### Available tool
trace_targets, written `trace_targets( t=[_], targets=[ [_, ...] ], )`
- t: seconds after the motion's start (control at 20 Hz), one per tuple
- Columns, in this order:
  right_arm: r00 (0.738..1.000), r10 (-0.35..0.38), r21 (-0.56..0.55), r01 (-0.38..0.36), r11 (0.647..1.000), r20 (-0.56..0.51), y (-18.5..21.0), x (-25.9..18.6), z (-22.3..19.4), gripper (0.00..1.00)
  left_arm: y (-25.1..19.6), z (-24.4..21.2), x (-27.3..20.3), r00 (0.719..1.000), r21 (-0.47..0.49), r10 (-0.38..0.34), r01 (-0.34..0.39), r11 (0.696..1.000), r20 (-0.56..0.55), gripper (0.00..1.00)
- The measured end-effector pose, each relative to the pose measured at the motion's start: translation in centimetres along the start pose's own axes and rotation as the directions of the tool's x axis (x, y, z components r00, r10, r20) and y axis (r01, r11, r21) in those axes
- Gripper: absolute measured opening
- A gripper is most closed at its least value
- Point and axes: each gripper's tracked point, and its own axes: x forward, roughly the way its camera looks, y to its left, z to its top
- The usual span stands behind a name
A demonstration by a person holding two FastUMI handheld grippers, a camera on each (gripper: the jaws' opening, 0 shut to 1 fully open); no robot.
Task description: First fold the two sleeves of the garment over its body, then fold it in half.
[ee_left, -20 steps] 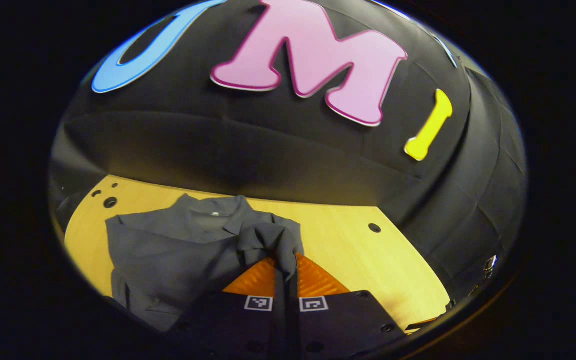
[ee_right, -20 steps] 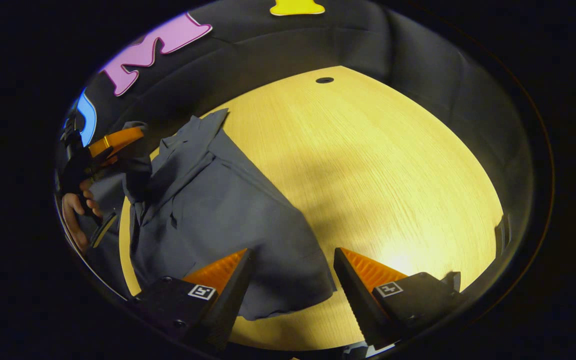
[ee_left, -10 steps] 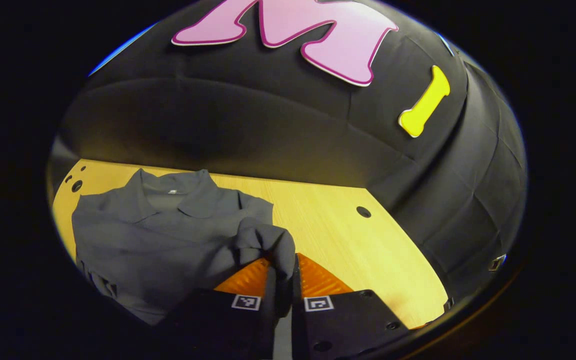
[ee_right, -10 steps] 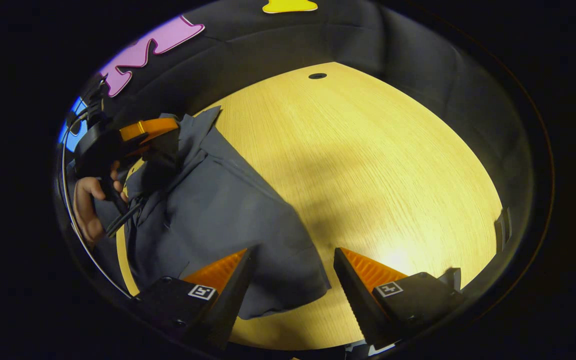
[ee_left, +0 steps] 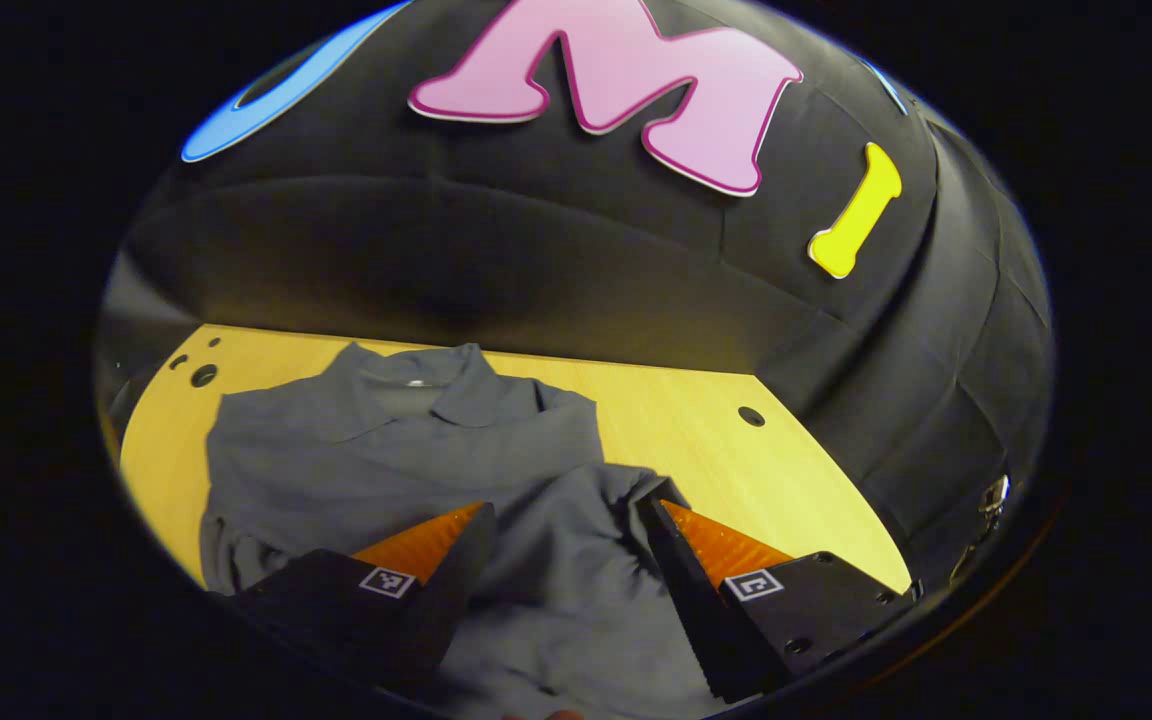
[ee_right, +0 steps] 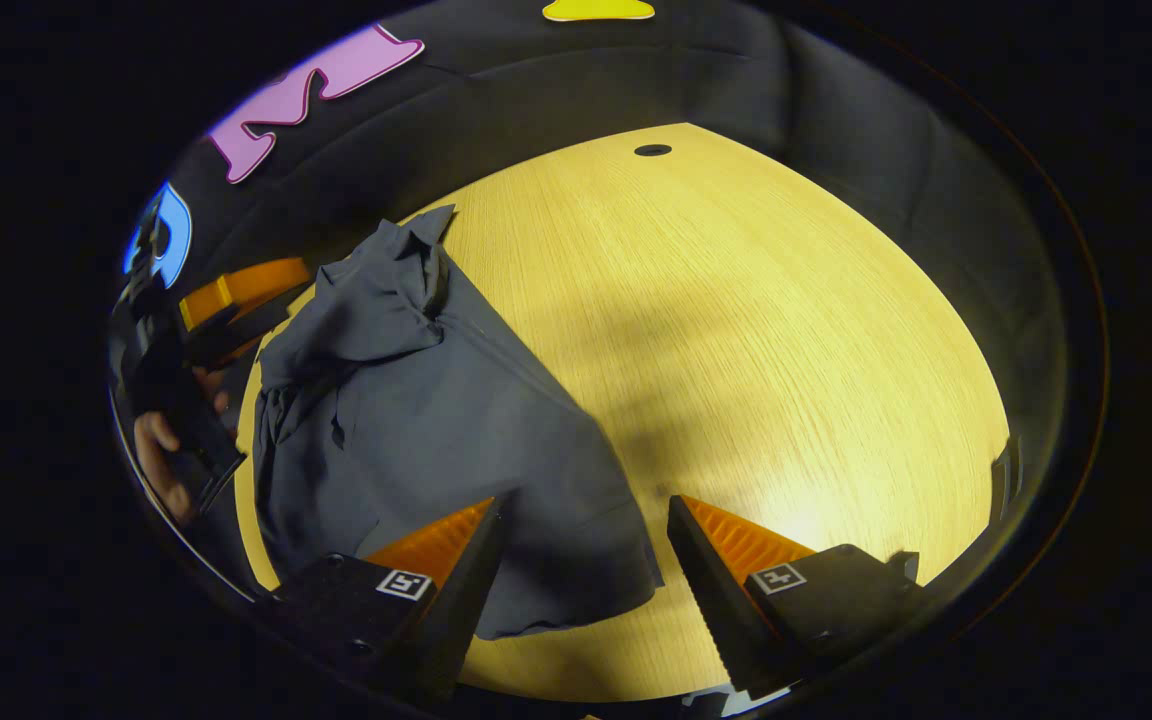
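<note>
A dark grey collared shirt (ee_left: 386,450) lies on the wooden table (ee_left: 696,440), collar (ee_left: 436,385) toward the booth wall. One sleeve (ee_left: 576,530) lies crumpled over the shirt's body, between the fingers of my left gripper (ee_left: 566,510), which stands open just above it. In the right gripper view the shirt (ee_right: 436,420) stretches along the table's left side, with the folded sleeve (ee_right: 366,310) near its collar. My right gripper (ee_right: 586,505) is open over the shirt's near hem corner (ee_right: 576,570). The left gripper (ee_right: 236,295) shows at the far left, held by a hand (ee_right: 161,460).
The table (ee_right: 756,330) is bare wood to the right of the shirt. A small round hole (ee_right: 652,150) sits near the far edge, and more holes (ee_left: 203,375) show at the far left corner. Black cloth walls close in the table's back and sides.
My left gripper has opened and let go of the sleeve, which now lies on the shirt's body. The right gripper has hardly moved.
</note>
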Motion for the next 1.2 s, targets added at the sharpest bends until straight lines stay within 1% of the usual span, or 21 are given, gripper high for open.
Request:
trace_targets(
  t=[0.1,0.2,0.25,0.3,0.4,0.45,0.55,0.7,0.75,0.8,1.0,1.2],
  targets=[
    [1.000,0.004,-0.007,-0.004,1.000,-0.011,-0.1,0.2,-0.3,0.99,3.1,-1.9,-3.9,0.998,0.013,0.067,-0.067,0.998,-0.004,0.96],
    [1.000,0.006,-0.016,-0.006,1.000,-0.030,-0.3,0.5,-0.6,0.99,5.9,-4.6,-7.6,0.991,-0.004,0.132,-0.132,0.991,-0.037,0.96],
    [0.999,0.005,-0.020,-0.006,1.000,-0.039,-0.3,0.7,-0.8,0.99,7.4,-6.1,-9.5,0.984,-0.023,0.167,-0.169,0.985,-0.057,0.92],
    [0.999,0.004,-0.024,-0.005,1.000,-0.050,-0.3,0.9,-1.0,0.99,9.1,-7.7,-11.3,0.976,-0.040,0.201,-0.204,0.978,-0.081,0.96],
    [0.997,0.006,-0.030,-0.008,1.000,-0.076,0.0,1.0,-1.8,0.99,12.1,-10.8,-14.3,0.953,-0.055,0.274,-0.283,0.958,-0.129,0.96],
    [0.997,0.009,-0.040,-0.011,0.999,-0.072,0.1,1.2,-1.7,0.99,13.3,-12.0,-15.6,0.942,-0.063,0.303,-0.314,0.947,-0.144,0.96],
    [0.996,0.021,-0.058,-0.026,0.998,-0.089,1.3,1.3,-2.1,0.99,15.0,-13.8,-17.9,0.924,-0.092,0.344,-0.361,0.928,-0.165,0.96],
    [0.992,0.042,-0.090,-0.053,0.995,-0.119,3.3,1.4,-3.2,0.99,16.7,-16.8,-20.6,0.900,-0.119,0.388,-0.415,0.902,-0.198,0.96],
    [0.990,0.047,-0.104,-0.061,0.993,-0.129,3.9,1.2,-3.8,0.99,17.3,-17.6,-21.1,0.894,-0.118,0.397,-0.426,0.897,-0.208,0.92],
    [0.989,0.050,-0.121,-0.067,0.990,-0.137,4.6,1.2,-4.2,0.99,17.6,-18.4,-21.5,0.887,-0.114,0.406,-0.437,0.892,-0.220,0.96],
    [0.984,0.049,-0.198,-0.083,0.977,-0.173,6.8,1.1,-5.8,0.99,18.3,-21.4,-23.2,0.869,-0.105,0.412,-0.453,0.886,-0.273,0.96],
    [0.983,0.027,-0.257,-0.074,0.964,-0.183,8.6,1.5,-6.8,0.99,18.6,-23.4,-24.4,0.858,-0.094,0.412,-0.458,0.884,-0.305,0.96]
  ],
)
